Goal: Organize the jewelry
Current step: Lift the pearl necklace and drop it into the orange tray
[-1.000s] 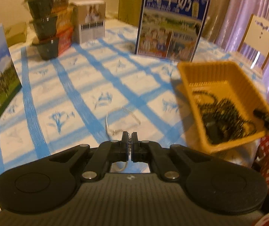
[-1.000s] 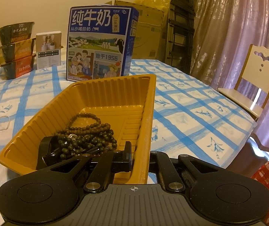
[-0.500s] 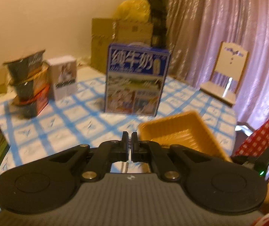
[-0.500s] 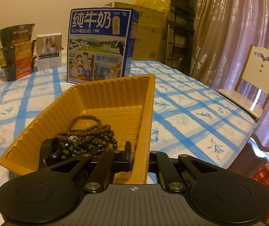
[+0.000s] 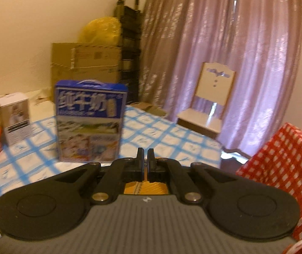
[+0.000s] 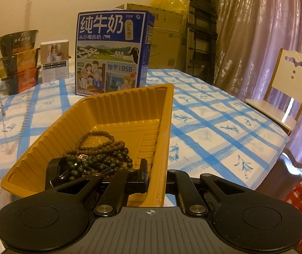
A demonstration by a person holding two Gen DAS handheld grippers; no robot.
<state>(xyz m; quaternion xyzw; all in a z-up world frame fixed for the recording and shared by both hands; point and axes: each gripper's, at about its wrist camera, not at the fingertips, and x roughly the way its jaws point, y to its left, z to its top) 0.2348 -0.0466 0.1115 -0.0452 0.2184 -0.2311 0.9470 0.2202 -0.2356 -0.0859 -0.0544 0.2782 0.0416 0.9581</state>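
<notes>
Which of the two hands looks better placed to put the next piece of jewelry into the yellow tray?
Left. The left tool is shut on a thin chain that hangs over the yellow tray. The right tool is clamped on the tray's wall, so it has no free grip.

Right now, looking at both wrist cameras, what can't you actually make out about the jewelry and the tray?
- Silver chain: left wrist view, only a short blurred bit shows under the left gripper; the body hides the rest.
- Yellow tray: right wrist view, the right gripper covers its near corner; the outer finger is behind the wall.
- Dark beads: how many strands cannot be told; they lie tangled.
- Milk box: left view, print blurred.
</notes>
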